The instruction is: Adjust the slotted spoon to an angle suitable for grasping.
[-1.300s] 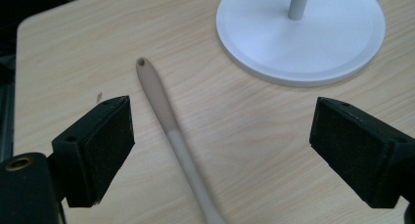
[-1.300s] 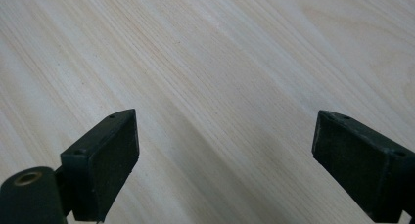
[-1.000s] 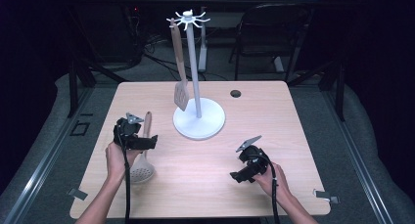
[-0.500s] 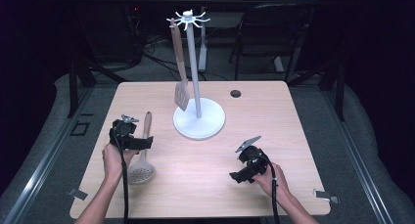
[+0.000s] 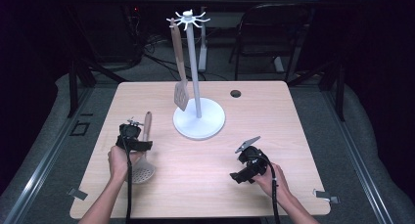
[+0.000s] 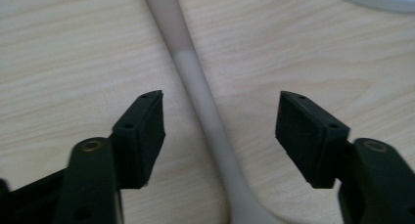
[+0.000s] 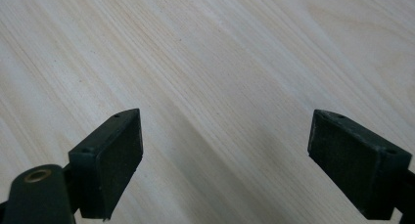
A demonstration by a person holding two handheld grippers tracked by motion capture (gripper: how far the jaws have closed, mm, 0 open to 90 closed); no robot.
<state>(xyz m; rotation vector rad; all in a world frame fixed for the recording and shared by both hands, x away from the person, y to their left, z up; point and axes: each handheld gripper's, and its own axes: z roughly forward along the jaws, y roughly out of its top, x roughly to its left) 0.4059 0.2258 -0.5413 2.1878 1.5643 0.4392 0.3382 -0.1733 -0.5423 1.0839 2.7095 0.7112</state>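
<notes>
A slotted spoon lies on the left of the table, its round perforated head [image 5: 142,174] near the front and its wooden handle [image 5: 147,123] pointing away. My left gripper [image 5: 133,137] is low over the handle. In the left gripper view the pale handle [image 6: 195,82] runs between the jaws of my left gripper [image 6: 220,96]; they have just been closing, but both pads still stand clear of it. My right gripper [image 5: 248,161] rests at the front right, and in its own view the right gripper [image 7: 226,115] is open over bare wood.
A white utensil stand [image 5: 199,120] with a tall post sits mid-table, and a slotted spatula [image 5: 180,84] hangs from its top hooks. A small black disc [image 5: 236,93] lies behind it. A chair [image 5: 274,33] stands beyond the far edge.
My left gripper has sunk toward the table over the spoon handle and its jaws have narrowed around it. The right gripper has stayed put.
</notes>
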